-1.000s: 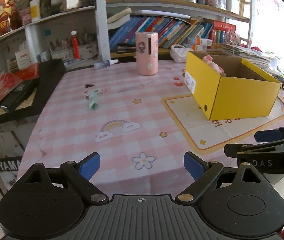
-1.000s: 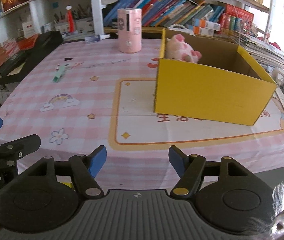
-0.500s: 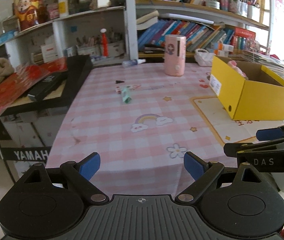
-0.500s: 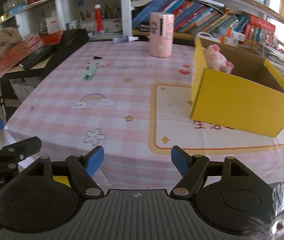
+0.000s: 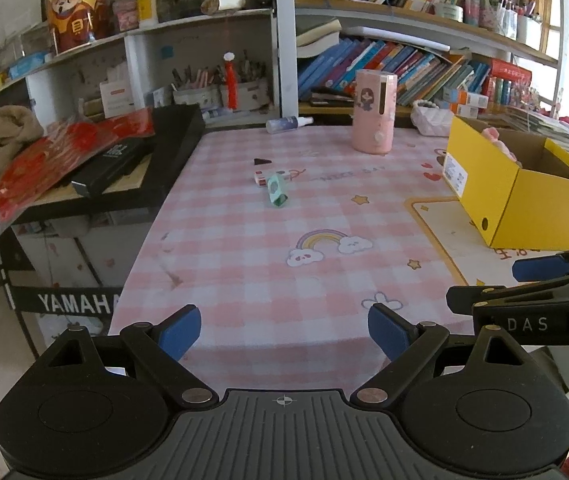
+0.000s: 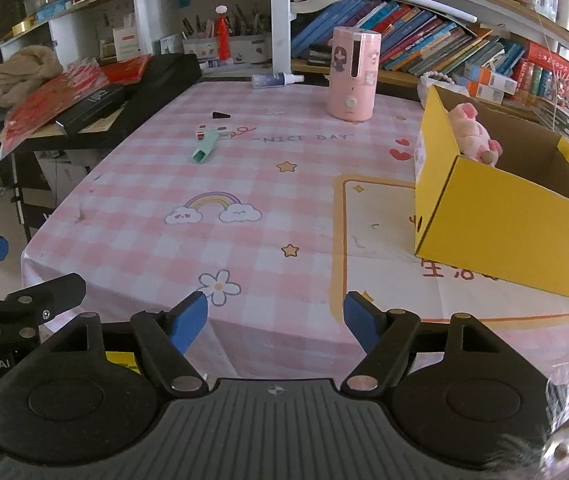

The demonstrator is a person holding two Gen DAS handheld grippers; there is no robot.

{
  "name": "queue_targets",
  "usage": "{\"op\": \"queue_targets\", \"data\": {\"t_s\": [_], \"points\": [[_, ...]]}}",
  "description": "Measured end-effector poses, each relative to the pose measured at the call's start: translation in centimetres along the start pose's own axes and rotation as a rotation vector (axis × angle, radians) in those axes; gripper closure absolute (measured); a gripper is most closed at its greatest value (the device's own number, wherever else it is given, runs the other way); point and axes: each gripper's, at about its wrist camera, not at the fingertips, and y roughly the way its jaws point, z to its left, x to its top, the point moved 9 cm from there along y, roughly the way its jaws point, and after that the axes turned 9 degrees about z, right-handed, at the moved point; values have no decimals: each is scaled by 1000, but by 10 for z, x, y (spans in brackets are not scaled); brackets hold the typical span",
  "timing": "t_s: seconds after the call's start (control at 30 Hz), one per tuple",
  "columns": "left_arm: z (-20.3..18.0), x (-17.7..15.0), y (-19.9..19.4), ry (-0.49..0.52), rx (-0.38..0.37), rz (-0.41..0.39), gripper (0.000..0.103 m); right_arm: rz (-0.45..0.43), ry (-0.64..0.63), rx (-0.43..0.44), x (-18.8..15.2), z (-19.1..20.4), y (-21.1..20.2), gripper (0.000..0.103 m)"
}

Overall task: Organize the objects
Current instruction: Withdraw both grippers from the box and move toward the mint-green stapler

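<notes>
Two grippers hang at near table edge, nothing btwn jaws.
Left gripper spread wide; right gripper spread, empty. Green tube lies mid-cloth beside small white box, well apart from yellow box w/ pink plush inside.

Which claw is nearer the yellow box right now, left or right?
Right. The right claw sits at the table's near edge with the yellow box just ahead to its right. The left claw is further left, on the right claw's far side from the box. Both are empty.
</notes>
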Motion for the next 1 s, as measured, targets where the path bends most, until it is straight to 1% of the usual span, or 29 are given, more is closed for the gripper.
{"op": "queue_targets", "data": {"t_s": [0.3, 0.73, 1.0], "points": [[5, 20, 24, -17, 26, 19, 10, 20, -18, 24, 24, -1, 25, 30], [8, 70, 73, -69, 59, 31, 11, 24, -71, 61, 91, -16, 71, 31], [11, 96, 102, -99, 71, 46, 12, 28, -76, 79, 126, -26, 98, 31]]}}
